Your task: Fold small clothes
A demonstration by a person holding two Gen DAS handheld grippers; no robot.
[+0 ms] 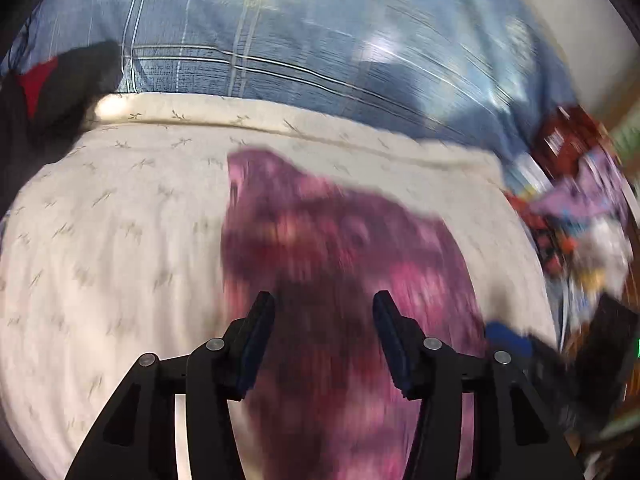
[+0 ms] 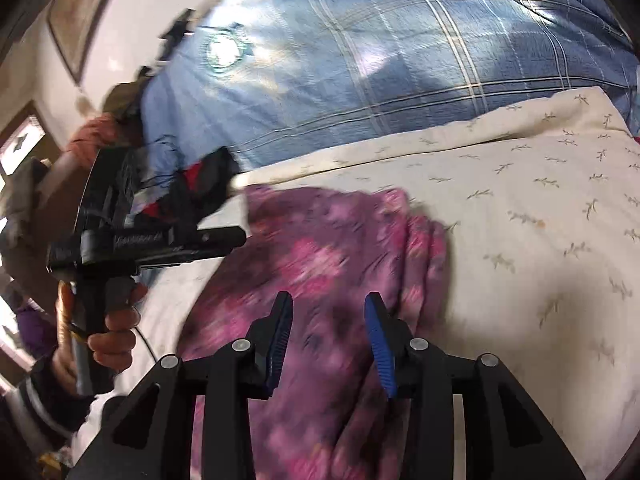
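The purple flowered garment [image 2: 320, 248] lies on the cream sheet [image 2: 540, 208] of the bed, apparently folded over at least once with layered edges on its right side, so I judge 1 fold made and more to go. The left gripper [image 1: 324, 308] and right gripper [image 2: 328, 308] hover above it, jaws apart and empty. Only the right view shows the hand [image 2: 112, 332] holding the left gripper; only the left view shows a blurred pile of clothes [image 1: 576, 216] beside the bed.

surface: cream sprigged bedsheet [image 2: 520, 208] | on it: purple floral garment [image 2: 320, 248], blue plaid quilt [image 2: 380, 60]
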